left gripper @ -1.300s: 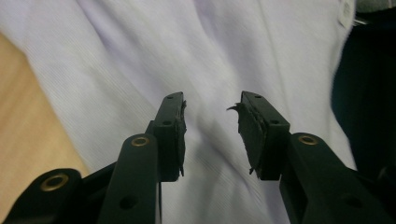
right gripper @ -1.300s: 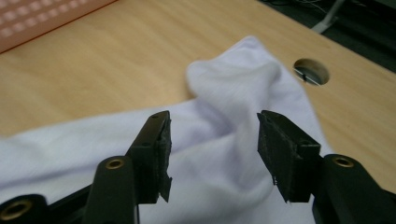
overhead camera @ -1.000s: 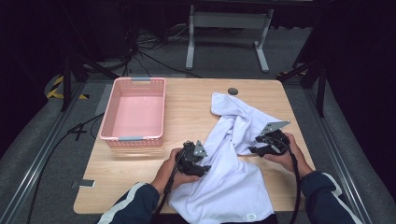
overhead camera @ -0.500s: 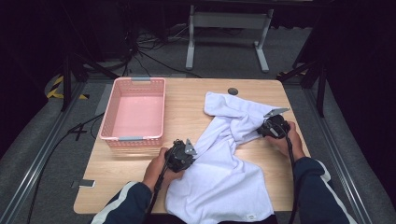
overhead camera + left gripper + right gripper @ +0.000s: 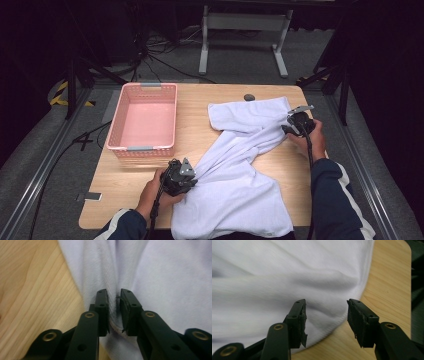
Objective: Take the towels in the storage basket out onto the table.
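Note:
A white garment point(image 5: 240, 190) lies spread across the wooden table point(image 5: 200, 107), running from the far right corner to the near edge. My left gripper point(image 5: 180, 176) sits at the garment's left edge, near the front of the table. Its jaws are shut on a pinched fold of the white cloth point(image 5: 155, 272), and my left gripper point(image 5: 114, 307) has bare wood to its left. My right gripper point(image 5: 297, 122) rests at the garment's right edge. In the right gripper view my right gripper point(image 5: 325, 315) stands open, with the hem of the cloth point(image 5: 287, 277) lying between and beneath its jaws.
An empty pink basket point(image 5: 149, 86) stands on the left half of the table. A small dark round object point(image 5: 248, 97) lies near the far edge. Beyond the table are a metal stand point(image 5: 245, 22) and floor cables. Table edges are close to both grippers.
My left gripper has pulled the cloth toward the left. My right gripper has moved farther away and to the right. The garment now lies more stretched out between them.

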Available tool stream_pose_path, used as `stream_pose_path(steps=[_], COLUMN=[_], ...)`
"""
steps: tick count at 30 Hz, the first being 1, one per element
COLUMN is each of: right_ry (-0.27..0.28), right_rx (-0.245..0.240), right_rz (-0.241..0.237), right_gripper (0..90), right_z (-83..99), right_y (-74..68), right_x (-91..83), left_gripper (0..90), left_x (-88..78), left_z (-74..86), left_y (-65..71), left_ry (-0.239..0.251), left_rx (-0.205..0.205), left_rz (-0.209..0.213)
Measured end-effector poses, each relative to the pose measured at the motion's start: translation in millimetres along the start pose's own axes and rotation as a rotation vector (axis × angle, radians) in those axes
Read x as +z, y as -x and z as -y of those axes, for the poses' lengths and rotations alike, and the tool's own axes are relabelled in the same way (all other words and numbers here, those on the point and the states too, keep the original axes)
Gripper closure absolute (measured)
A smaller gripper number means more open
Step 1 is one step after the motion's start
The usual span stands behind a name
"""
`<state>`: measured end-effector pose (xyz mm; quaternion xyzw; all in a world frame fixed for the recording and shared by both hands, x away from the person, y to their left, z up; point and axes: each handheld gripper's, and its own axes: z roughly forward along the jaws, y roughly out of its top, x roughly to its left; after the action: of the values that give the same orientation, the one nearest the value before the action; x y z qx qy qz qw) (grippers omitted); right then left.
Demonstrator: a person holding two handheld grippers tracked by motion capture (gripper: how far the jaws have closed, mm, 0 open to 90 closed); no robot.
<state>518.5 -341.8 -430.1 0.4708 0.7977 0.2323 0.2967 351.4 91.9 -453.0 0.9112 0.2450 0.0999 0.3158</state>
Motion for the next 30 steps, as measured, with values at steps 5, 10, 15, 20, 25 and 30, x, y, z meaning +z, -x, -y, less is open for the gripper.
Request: stream_pose_path(steps=[5, 10, 15, 20, 25, 30], right_ry=[0.116, 0.092, 0.067, 0.06, 0.04, 0.04], right_rx=[-0.1, -0.191, -0.219, -0.212, -0.227, -0.21], right_rz=[-0.284, -0.45, -0.471, -0.45, -0.388, -0.321], right_gripper=[58.1, 58.3, 54.1, 63.5, 87.3, 88.7], right_z=[3.9, 18.4, 25.4, 25.2, 25.9, 30.6], right_y=[-34.3, -68.2, -79.2, -86.0, -81.8, -64.7], right_x=[-35.8, -40.8, -31.1, -22.0, -24.9, -32.7], left_gripper=[64.6, 60.7, 59.8, 72.1, 80.7, 82.4], left_x=[-1.5, 7.2, 19.2, 23.7, 21.2, 13.4], left_z=[-7.3, -15.4, -23.6, -24.0, -21.1, -21.8], left_y=[0.6, 3.9, 4.0, 0.9, -2.5, -4.4], left_ry=[0.034, 0.03, 0.02, 0.011, 0.03, 0.058], left_rx=[-0.001, 0.027, 0.042, 0.049, 0.037, 0.033], left_rz=[0.003, 0.017, 0.025, 0.027, 0.033, 0.025])
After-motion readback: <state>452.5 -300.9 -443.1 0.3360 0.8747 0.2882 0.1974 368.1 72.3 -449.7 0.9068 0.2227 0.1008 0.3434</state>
